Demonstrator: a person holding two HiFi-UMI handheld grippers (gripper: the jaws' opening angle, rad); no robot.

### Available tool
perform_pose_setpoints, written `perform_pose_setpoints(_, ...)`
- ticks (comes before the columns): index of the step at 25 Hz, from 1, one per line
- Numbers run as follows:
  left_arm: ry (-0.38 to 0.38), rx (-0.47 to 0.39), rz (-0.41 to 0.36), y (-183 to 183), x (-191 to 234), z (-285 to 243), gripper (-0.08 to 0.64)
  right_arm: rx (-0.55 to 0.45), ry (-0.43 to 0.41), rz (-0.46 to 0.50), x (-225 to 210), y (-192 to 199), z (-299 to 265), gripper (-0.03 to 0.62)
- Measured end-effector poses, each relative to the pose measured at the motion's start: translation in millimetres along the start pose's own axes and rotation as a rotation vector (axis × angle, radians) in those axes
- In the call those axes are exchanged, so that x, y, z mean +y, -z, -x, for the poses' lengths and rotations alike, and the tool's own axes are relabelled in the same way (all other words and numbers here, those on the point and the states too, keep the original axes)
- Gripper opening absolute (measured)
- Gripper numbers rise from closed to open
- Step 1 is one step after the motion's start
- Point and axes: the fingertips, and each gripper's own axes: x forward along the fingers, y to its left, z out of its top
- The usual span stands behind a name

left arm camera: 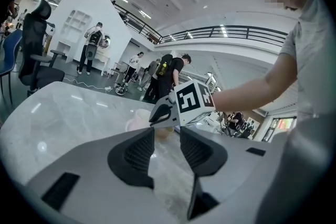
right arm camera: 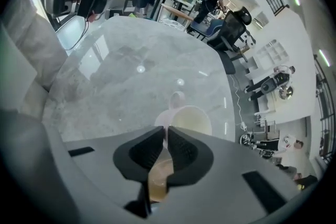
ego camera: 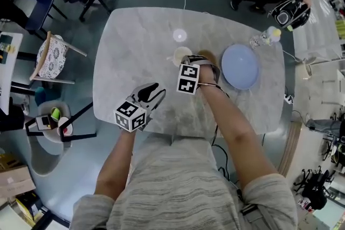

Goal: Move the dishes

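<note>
Cup: cream, glossy, round open mouth, pale inside. It sits mid-table on the grey marbled table, a little toward the far side. A pale blue plate lies near it on the right, not touching. A clear plastic bottle lies beyond the plate, by the far edge.

Right gripper: I have it tipped steeply down over the near side of the cup. In the right gripper view the jaws are drawn almost together with the cup's rim wall pinched between the pads; the mouth of the cup opens just past the tips. I cannot tell whether the base rests on the marble or hangs just clear of it. Its marker cube faces up at the head camera. The right forearm comes in from the lower right, bare below a grey sleeve, with the wrist bent down over the cup.

Left gripper: it is near the table's front edge, left of the right one and well short of the cup. It points close to level, angled toward the cup. The left gripper view shows its jaws standing apart with only bare table in the gap; the cup and the right gripper show beyond the tips. The left forearm reaches forward from the body, elbow tucked in.
</note>
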Motion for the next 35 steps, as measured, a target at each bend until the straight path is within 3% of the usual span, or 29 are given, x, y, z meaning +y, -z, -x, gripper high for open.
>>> perform_pose_setpoints(12,0.070,0.046,-0.017,0.0,-25.9,-45.2,0.167,0.007,0.021,-0.092,-2.3,54.0,5.6,0.041)
perform_pose_setpoints(21,0.069,0.060,-0.011,-0.4,-35.5,-62.2,0.166,-0.041,0.009,-0.071,4.7,35.7,8.1,0.041)
perform_pose_setpoints(30,0.063,0.052,0.000,1.3,-41.2,-72.3,0.166,-0.019,0.016,-0.039,6.5,42.7,6.8,0.043)
perform_pose_setpoints(35,0.059,0.052,0.001,2.3,-45.1,-73.0,0.167,-0.090,0.045,-0.095,2.2,34.3,15.8,0.081)
